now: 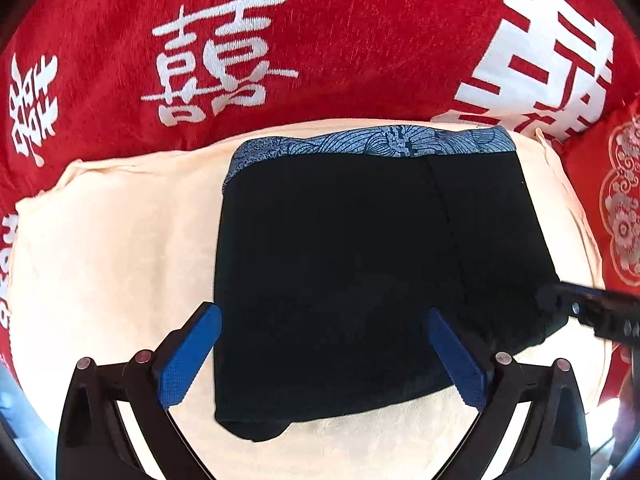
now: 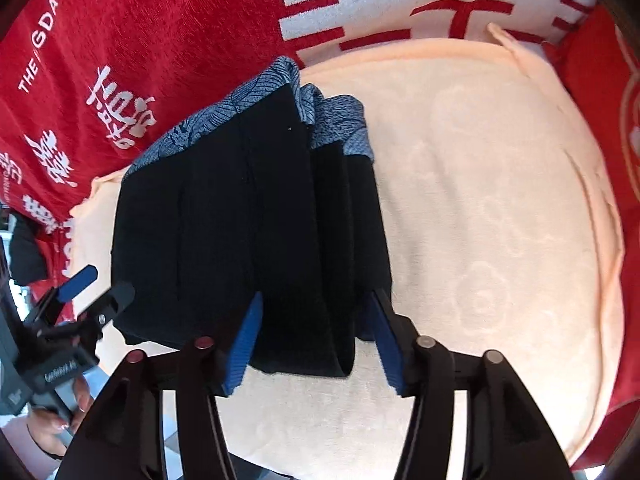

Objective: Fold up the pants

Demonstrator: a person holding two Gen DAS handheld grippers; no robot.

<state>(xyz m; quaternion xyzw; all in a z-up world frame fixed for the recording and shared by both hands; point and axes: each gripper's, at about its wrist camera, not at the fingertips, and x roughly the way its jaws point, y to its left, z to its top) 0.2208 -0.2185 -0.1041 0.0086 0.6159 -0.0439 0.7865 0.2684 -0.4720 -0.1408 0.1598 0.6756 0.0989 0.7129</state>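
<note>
The black pants (image 1: 360, 272) with a blue patterned waistband (image 1: 372, 142) lie folded on a cream towel (image 1: 112, 248). My left gripper (image 1: 324, 352) is open, hovering over the near edge of the pants with nothing between its blue pads. In the right wrist view the pants (image 2: 248, 232) show a folded layer on the right side. My right gripper (image 2: 316, 340) is open, its blue pads on either side of the near end of that folded part. The left gripper shows at the left of that view (image 2: 84, 284), and the right gripper's tip at the right edge of the left wrist view (image 1: 592, 312).
A red blanket with white characters (image 1: 280, 52) lies beneath and beyond the towel. A red cushion with a floral print (image 1: 616, 208) sits on the right. The cream towel (image 2: 480, 220) extends bare to the right of the pants.
</note>
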